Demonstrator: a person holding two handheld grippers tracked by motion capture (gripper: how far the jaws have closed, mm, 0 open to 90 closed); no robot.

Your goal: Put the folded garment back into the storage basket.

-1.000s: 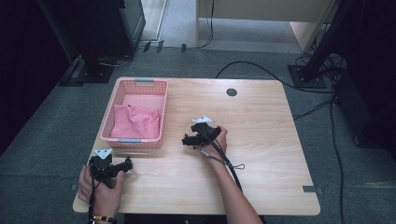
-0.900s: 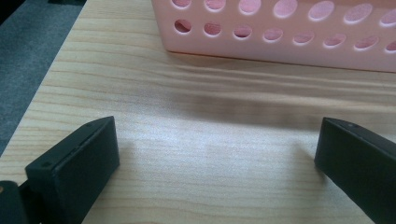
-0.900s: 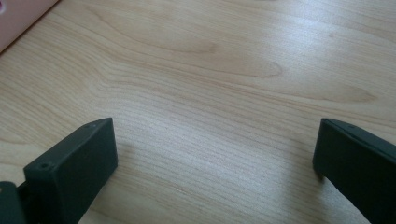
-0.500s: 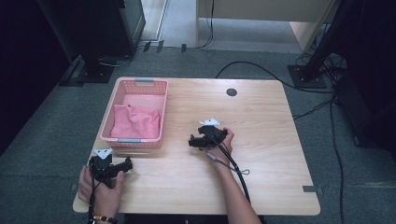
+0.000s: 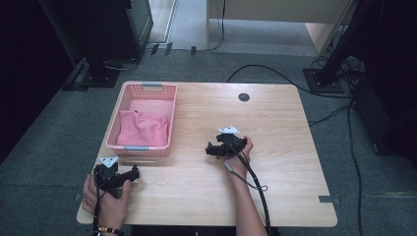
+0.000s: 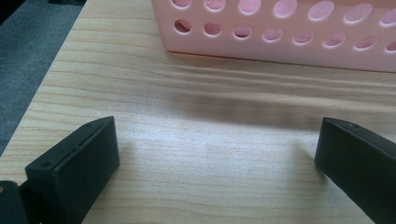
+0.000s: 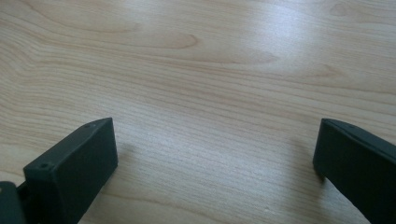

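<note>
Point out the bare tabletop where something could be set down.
Free: the whole stretch right of the pink basket, from the dark grommet hole to the near edge, apart from the right claw. Crowded: the left near corner, between basket and left claw.

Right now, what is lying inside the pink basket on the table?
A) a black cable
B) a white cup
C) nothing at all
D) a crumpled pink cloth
D: in the high view the pink basket holds a crumpled pink cloth that covers most of its floor, while both grippers sit apart from it over the bare wooden table.
</note>
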